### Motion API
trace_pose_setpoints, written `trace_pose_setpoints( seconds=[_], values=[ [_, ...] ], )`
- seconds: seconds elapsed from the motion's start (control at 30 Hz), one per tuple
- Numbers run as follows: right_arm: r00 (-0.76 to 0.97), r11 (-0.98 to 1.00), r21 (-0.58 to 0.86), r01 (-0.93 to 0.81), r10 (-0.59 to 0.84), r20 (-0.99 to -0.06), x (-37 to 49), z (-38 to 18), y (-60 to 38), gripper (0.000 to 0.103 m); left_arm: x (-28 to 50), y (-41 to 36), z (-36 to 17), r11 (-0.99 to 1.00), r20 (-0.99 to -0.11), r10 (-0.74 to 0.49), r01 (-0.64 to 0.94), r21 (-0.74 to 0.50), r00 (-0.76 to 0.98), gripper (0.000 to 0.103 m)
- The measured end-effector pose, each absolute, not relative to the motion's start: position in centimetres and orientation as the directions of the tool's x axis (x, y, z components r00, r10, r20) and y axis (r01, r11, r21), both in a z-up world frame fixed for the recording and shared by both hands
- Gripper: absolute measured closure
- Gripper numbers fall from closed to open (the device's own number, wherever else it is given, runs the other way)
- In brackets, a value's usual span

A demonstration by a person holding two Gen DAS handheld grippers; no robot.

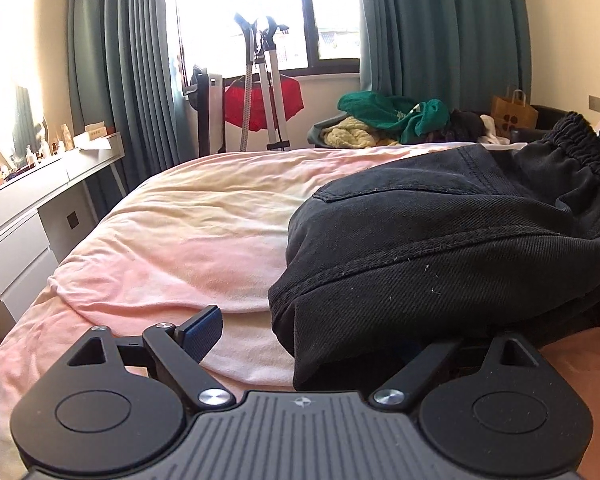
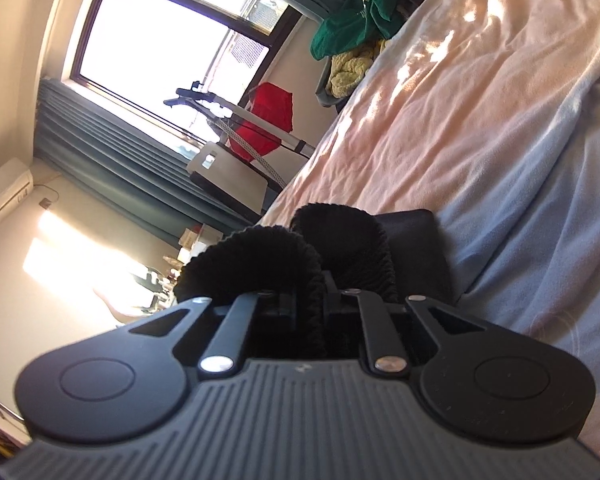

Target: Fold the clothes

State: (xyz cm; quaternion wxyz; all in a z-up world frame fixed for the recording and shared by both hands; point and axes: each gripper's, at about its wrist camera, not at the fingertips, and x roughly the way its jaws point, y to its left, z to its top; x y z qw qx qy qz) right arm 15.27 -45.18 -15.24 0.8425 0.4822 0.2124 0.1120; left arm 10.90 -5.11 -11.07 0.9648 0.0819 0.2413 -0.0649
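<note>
The right claw (image 2: 324,300) is pinching the black trousers' (image 1: 440,248) elastic waistband (image 2: 280,264) on the bed (image 1: 188,232); the left claw (image 1: 312,336) is gaping beside them. Keep the waistband taut while folding.

From my left gripper (image 1: 300,344) the trousers (image 1: 440,248) lie on the bed (image 1: 188,232) just ahead and to the right, their near edge draped over my right finger; the left finger (image 1: 202,332) stands clear beside them. Left of the bed is a drawer desk (image 1: 24,216) with bottles on top. Behind the bed, straight ahead, a garment steamer stand (image 1: 264,80) is before the window (image 1: 260,12), curtains (image 1: 120,72) either side. Right of it, a clothes pile (image 1: 384,120), then a paper bag (image 1: 514,114) further right. In my right gripper (image 2: 324,300) the trousers' elastic waistband (image 2: 260,264) sits between the fingers, bed beyond it.
</note>
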Motion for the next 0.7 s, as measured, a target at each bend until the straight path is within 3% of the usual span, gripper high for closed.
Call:
trace_pose_setpoints(
  seconds=[0.2,0.3,0.5,0.7],
  values=[
    [0.949,0.491,0.863,-0.115,0.311,-0.05,12.8,-11.1,-46.5,0.092,10.0,-4.6,-10.4,0.986,-0.417,-0.118,0.156,0.058,0.901,0.013],
    [0.96,0.526,0.847,-0.081,0.269,-0.075,12.4,-10.8,-47.3,0.092,9.7,-4.5,-10.2,0.986,-0.404,-0.135,0.165,0.039,0.905,0.013],
    [0.912,0.416,0.896,0.155,0.289,-0.292,14.7,-18.2,-48.8,0.091,9.9,-4.5,-10.7,0.987,-0.436,-0.124,0.155,0.034,0.891,0.013],
    [0.908,0.364,0.916,0.171,0.302,-0.29,14.2,-18.8,-48.8,0.087,9.7,-4.3,-10.7,0.987,-0.443,-0.127,0.156,0.03,0.888,0.013]
  ],
)
